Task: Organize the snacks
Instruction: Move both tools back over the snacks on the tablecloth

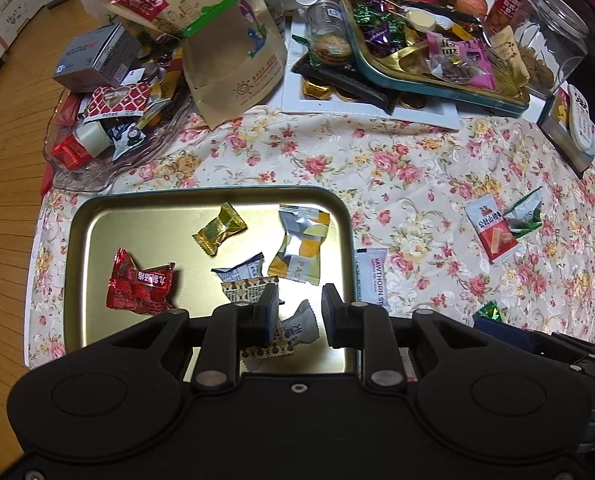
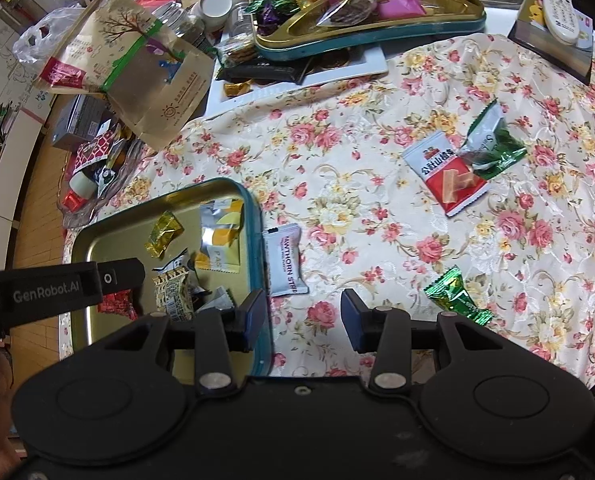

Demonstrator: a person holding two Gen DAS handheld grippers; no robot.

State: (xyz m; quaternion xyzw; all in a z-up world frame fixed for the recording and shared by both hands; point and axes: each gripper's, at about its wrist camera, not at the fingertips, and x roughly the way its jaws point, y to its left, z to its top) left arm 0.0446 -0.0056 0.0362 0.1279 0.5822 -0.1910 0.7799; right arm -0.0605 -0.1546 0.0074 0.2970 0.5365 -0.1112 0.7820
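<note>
The white hawthorn strip packet (image 2: 285, 261) lies on the flowered surface (image 2: 377, 208) just beside the right wall of the gold tin tray (image 2: 253, 216), perhaps touching it; from my right tongs (image 2: 303, 320) it sits a little farther away and slightly to the left, its long axis running near to far, roughly along the line my tongs point; my right tongs are the better placed for it, since they hang over the cloth right at the tray's near right corner, while my left tongs (image 1: 299, 314) hover inside the tray over the sweets already gathered there; I judge the coming move to be a short reach forward and left, with the packet taken across its narrow width; my right tongs stand partly apart and empty, with only flowered cloth showing between the pads; my left tongs are also partly apart, and a grey wrapped sweet (image 1: 299, 326) shows in the gap between them, though I think it lies loose on the tray floor, not pinched, the view being too cramped there to be certain; farther right on the cloth lie a red-and-white packet (image 2: 445, 178) overlapping a green-and-white wrapper (image 2: 493, 148), and a small green sweet (image 2: 455, 294) sits near my right tongs, on their right, all outside the tray.
</note>
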